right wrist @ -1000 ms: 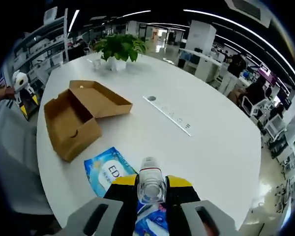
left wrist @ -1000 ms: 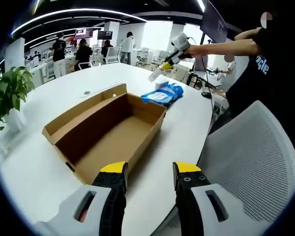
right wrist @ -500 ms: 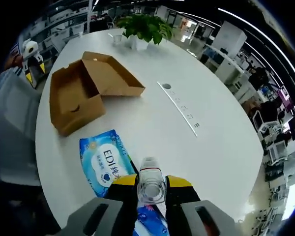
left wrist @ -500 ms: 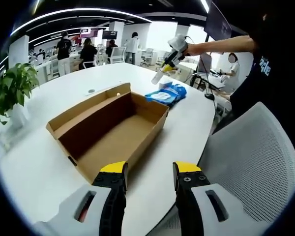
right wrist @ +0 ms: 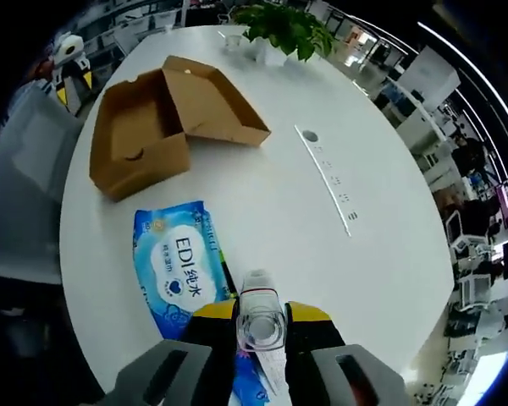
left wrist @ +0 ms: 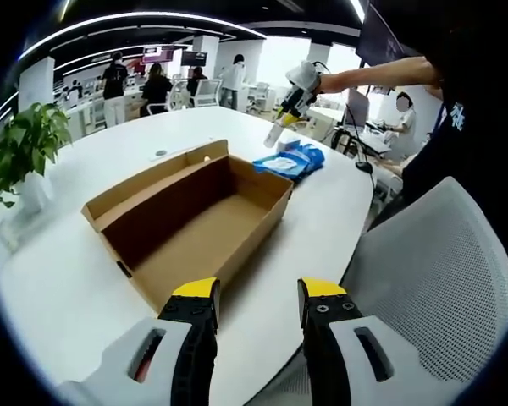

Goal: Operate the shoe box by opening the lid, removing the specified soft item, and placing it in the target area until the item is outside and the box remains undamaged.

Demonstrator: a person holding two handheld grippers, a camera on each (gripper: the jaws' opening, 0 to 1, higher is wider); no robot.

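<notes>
Open box, wipes pack out on the table.
Left gripper view: left gripper (left wrist: 258, 300) spread, empty, near box (left wrist: 190, 216); wipes (left wrist: 289, 161) beyond it. Right gripper view: right gripper (right wrist: 261, 321) pinches a bottle (right wrist: 260, 311) above wipes (right wrist: 179, 272).

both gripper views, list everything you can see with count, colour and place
shoe box: one, brown cardboard, open and empty, on the table
wipes pack: one, blue with white label, flat on the table beside the box's short end
clear bottle: one, transparent, held between the right jaws
table: one, white, round-edged
potted plant: one, green, far side of the table
chair: one, white mesh, beside the table
left hand-held gripper: one, black with yellow tips, jaws apart, near the box
right hand-held gripper: one, same colours, above the wipes pack
</notes>
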